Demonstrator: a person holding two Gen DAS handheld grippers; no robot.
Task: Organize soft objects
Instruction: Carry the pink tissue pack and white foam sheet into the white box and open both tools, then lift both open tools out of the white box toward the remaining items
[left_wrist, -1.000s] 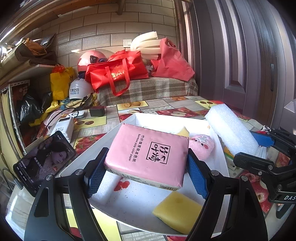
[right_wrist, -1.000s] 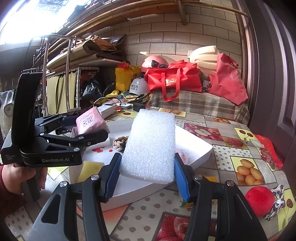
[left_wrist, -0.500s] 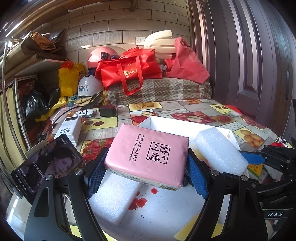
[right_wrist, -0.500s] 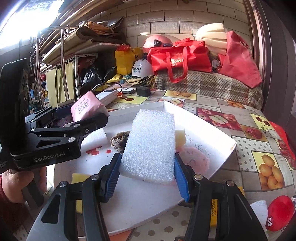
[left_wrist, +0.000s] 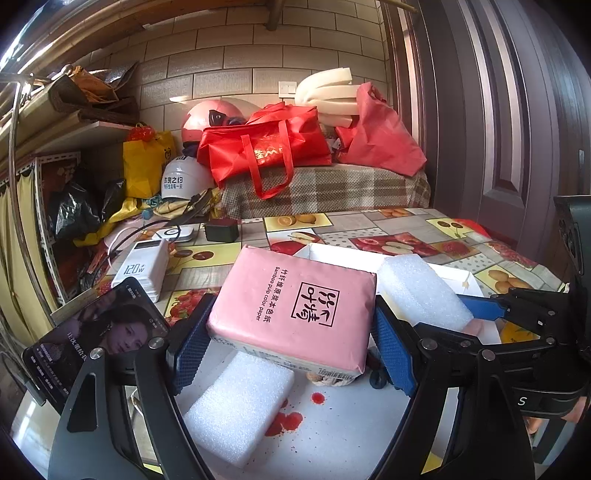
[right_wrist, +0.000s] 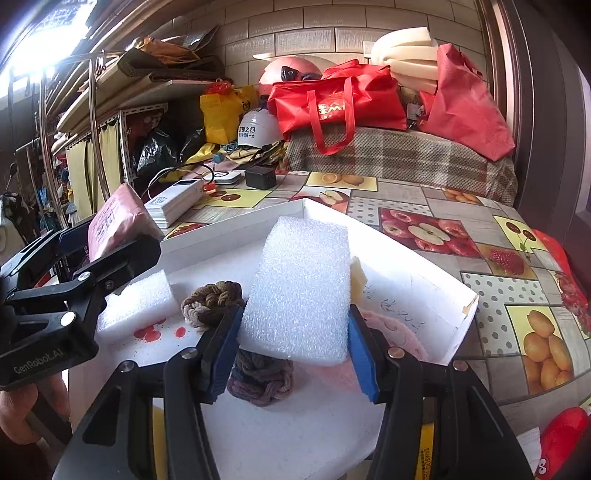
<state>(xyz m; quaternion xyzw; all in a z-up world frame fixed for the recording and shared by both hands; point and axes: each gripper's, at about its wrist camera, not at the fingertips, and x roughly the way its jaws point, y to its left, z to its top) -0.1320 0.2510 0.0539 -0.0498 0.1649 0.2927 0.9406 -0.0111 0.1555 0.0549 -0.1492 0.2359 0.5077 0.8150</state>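
Your left gripper (left_wrist: 291, 350) clamps the pink tissue pack (left_wrist: 295, 310) over the white tray (right_wrist: 236, 225), and your right gripper (right_wrist: 291, 350) pinches a white foam block (right_wrist: 303, 288) above the knotted rope balls (right_wrist: 212, 301). A second foam block (left_wrist: 236, 402) lies in the tray's near left. Farther off, a power bank (left_wrist: 142, 267) rests on the fruit-print tablecloth (right_wrist: 443, 229).

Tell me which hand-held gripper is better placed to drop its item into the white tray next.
Right, probably. Its hand-held gripper holds the foam block over the white tray; the left holds its pink tissue pack near the edge.
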